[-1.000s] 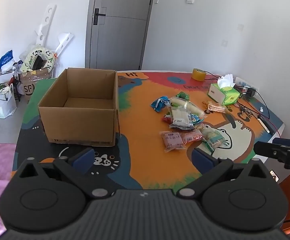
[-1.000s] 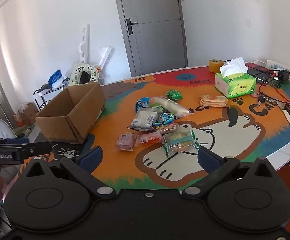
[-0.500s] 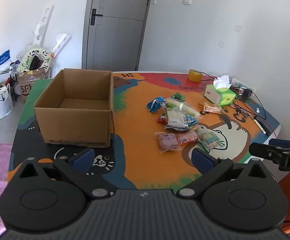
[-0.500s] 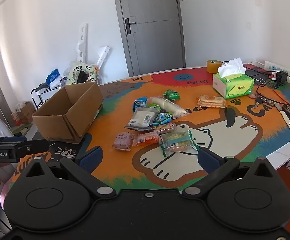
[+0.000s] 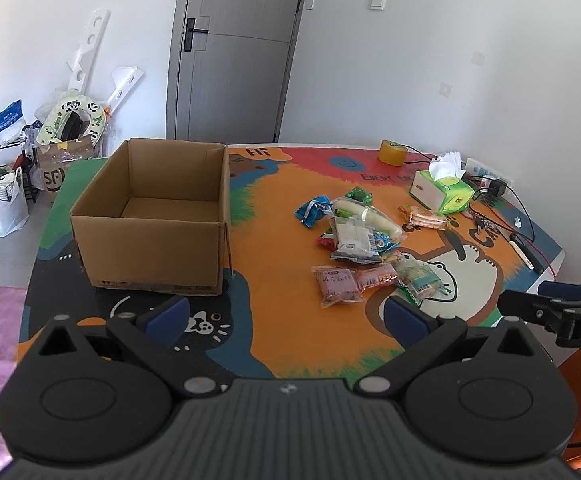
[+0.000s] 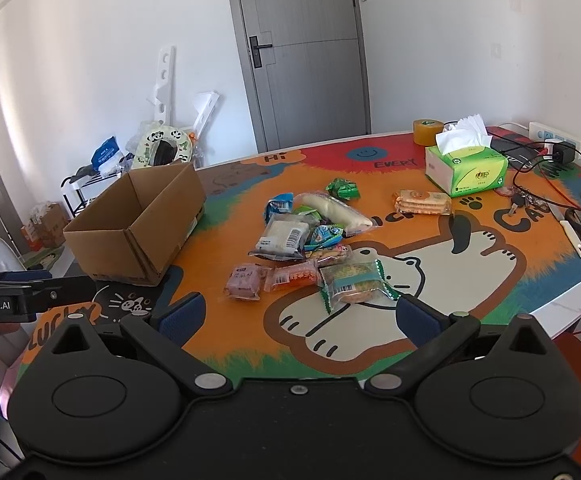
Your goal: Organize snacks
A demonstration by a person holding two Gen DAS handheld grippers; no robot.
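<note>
A: What writing can you read from your two cameras?

B: "HI" and "EVERY" on the table mat (image 6: 250, 184). The right view shows ".AI" lettering on your left gripper (image 6: 70, 286); the left view shows "DA" on your right gripper (image 5: 522, 308).

A: And the snacks?

B: The snack pile (image 5: 362, 248) lies mid-table, right of the open cardboard box (image 5: 150, 216) and apart from it. Its labels are too small to read.

A: Anything only one view shows?

B: "SF" on a floor carton (image 5: 50, 178) in the left view; "LUCKY" near the mat's edge in the right.

A: Gripper states?

B: Your left gripper (image 5: 286, 312) and right gripper (image 6: 298, 312) both stand spread wide, holding nothing, near the table's front edge.
</note>
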